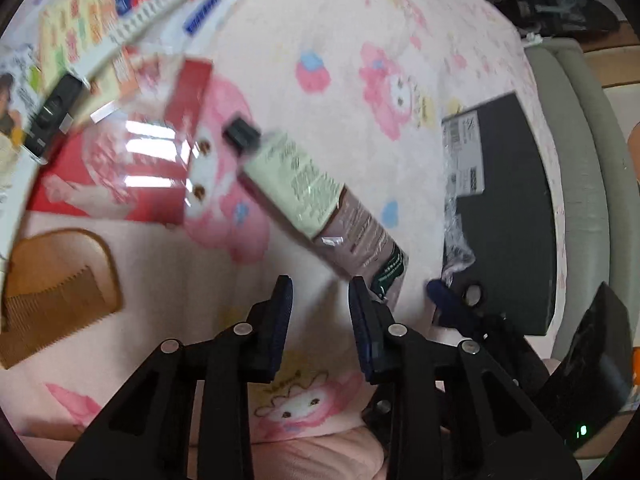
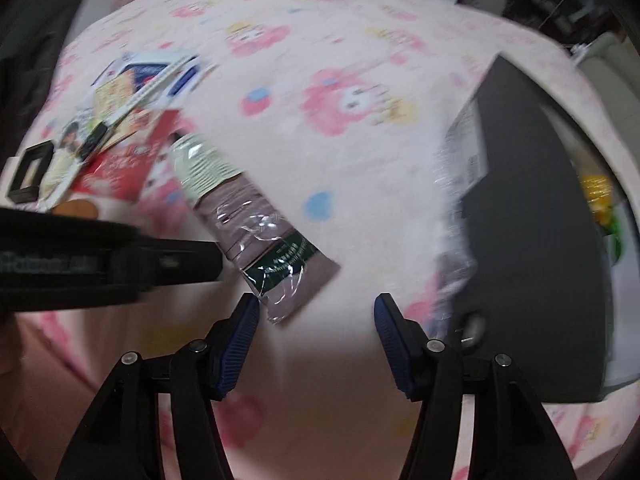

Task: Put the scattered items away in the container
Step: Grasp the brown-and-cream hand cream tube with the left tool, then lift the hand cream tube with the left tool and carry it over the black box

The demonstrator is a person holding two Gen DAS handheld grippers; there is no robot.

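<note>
A brown tube with a pale green label and black cap (image 1: 316, 204) lies on the pink blanket, its flat end just ahead of my left gripper (image 1: 320, 300), which is open and empty. The tube also shows in the right wrist view (image 2: 256, 232), ahead and left of my open, empty right gripper (image 2: 316, 320). The dark box-shaped container (image 1: 512, 216) lies to the right; in the right wrist view (image 2: 536, 240) it is open, with yellow and green items inside. The left gripper's arm (image 2: 120, 264) reaches in from the left.
Scattered at the upper left are a red packet (image 1: 132, 168), a wooden comb (image 1: 52, 292), a white comb (image 1: 160, 4), cards and sachets (image 1: 80, 28) and a black lighter-like item (image 1: 52, 116). A small black frame (image 2: 30, 172) lies at the left. A grey bed edge (image 1: 580, 160) runs at the right.
</note>
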